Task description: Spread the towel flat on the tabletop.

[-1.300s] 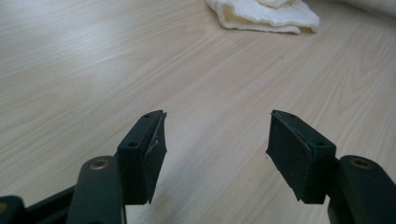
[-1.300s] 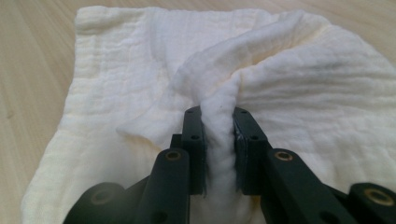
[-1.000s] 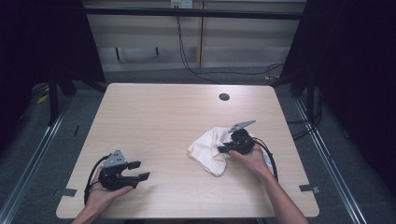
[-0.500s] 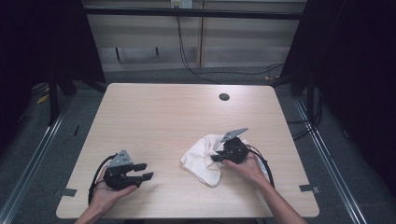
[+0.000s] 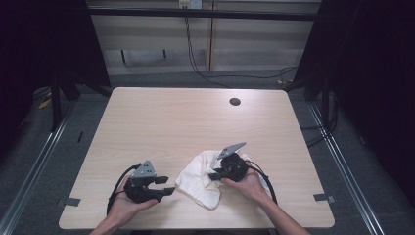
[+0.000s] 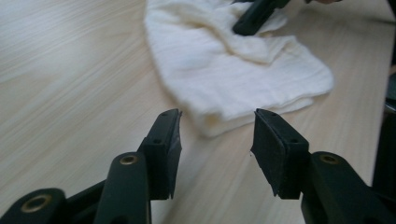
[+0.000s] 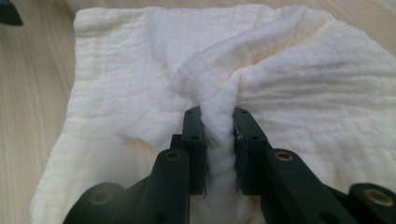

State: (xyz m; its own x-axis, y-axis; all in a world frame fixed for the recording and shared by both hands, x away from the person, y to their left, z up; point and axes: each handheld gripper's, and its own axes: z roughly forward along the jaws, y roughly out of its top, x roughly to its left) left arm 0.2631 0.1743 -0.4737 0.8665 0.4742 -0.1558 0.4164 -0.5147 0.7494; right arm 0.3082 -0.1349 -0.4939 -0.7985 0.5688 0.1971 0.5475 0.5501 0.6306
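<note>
Your right claw (image 7: 218, 116) is pinching a raised fold of the soft, ribbed white cloth (image 7: 289, 70), which is lying crumpled on the pale wood-grain table (image 5: 161, 122). Your left claw (image 6: 217, 128) is gaping half-wide, having just narrowed, gripping nothing; the cloth's folded edge is lying just ahead.

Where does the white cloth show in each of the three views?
High view: cloth lies at lower centre of the table.
Left gripper view: it fills the upper middle and right, just beyond the jaws.
Right gripper view: it covers most of the picture, a fold pinched between the jaws.
Shared landmark: the right hand-held gripper pinching that fold.
</note>
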